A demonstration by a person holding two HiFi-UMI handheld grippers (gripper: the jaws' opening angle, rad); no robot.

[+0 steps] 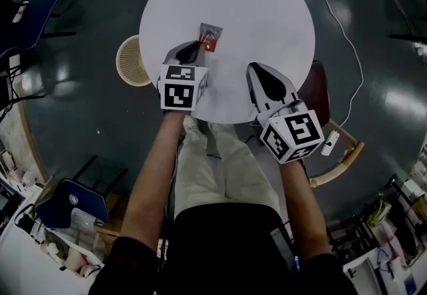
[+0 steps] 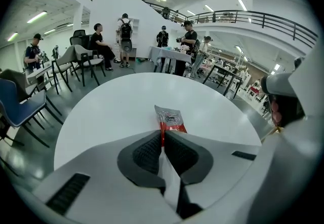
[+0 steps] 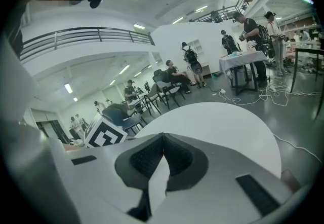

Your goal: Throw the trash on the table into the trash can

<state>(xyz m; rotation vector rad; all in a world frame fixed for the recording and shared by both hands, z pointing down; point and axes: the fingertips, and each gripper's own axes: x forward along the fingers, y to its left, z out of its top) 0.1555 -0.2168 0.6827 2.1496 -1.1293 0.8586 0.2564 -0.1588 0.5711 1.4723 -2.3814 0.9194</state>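
A small snack wrapper (image 1: 209, 37), red at its near end and clear and silvery at the far end, lies on the round white table (image 1: 267, 13). My left gripper (image 1: 199, 45) is shut on the wrapper's red near end. In the left gripper view the wrapper (image 2: 170, 119) runs from between the closed tips (image 2: 163, 134) out over the table (image 2: 116, 106). My right gripper (image 1: 257, 68) hovers at the table's near right edge. It is shut, with nothing between the pads (image 3: 163, 137). A tan mesh trash can (image 1: 131, 60) stands on the floor against the table's left side.
A wooden chair (image 1: 337, 153) stands at the table's near right. Blue chairs stand at the far left (image 1: 30, 10) and near left (image 1: 70, 203). A white cable (image 1: 333, 20) trails across the dark floor. People and tables fill the hall behind.
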